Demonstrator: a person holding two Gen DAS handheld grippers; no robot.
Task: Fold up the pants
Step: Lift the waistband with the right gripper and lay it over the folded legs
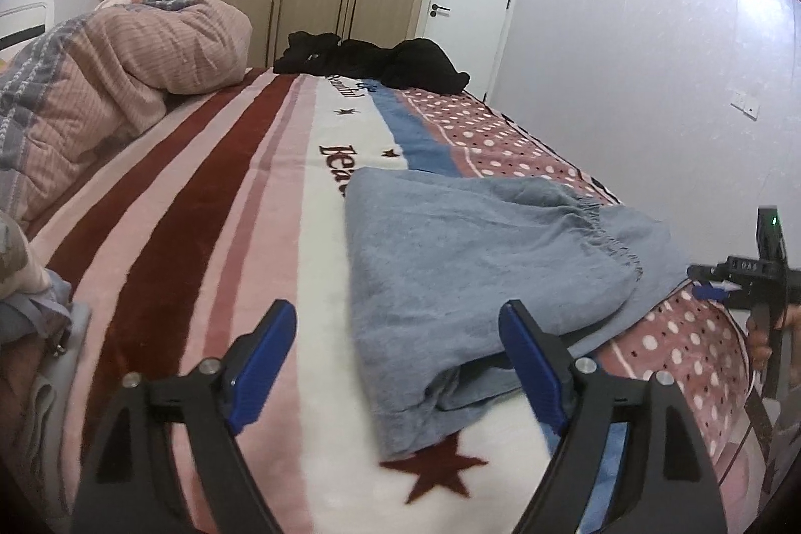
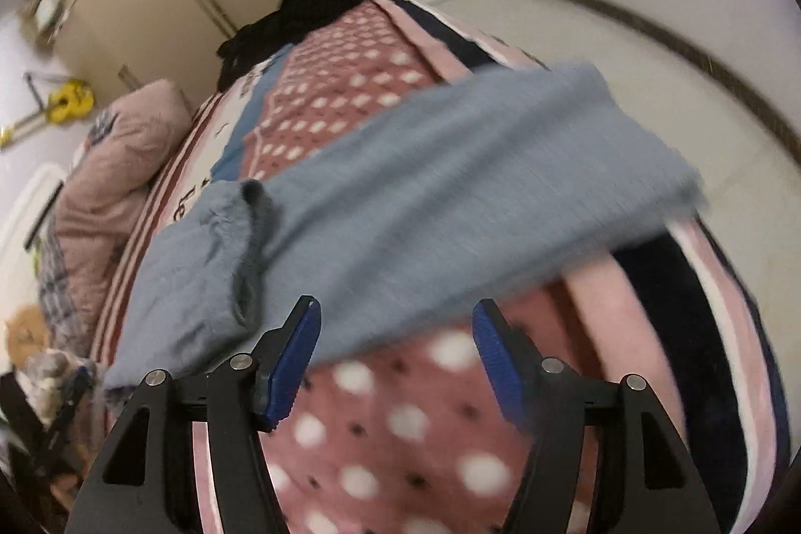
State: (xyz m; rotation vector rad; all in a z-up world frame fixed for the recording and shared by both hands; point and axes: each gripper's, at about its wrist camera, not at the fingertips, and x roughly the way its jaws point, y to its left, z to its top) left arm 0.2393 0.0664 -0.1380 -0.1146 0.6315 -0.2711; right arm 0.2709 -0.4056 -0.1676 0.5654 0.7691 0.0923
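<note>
Grey knit pants (image 1: 480, 243) rumpled | fleecy blanket (image 1: 225, 203) | both jaws apart, empty

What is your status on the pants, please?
Left tool open, empty. Right tool open, empty. Pants folded on blanket, one end over bed edge. Nothing in the way.

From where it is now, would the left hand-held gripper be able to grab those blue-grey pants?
Probably yes. The left hand-held gripper is open, and the pants' near edge lies just by its right finger on the blanket, with nothing between.
</note>
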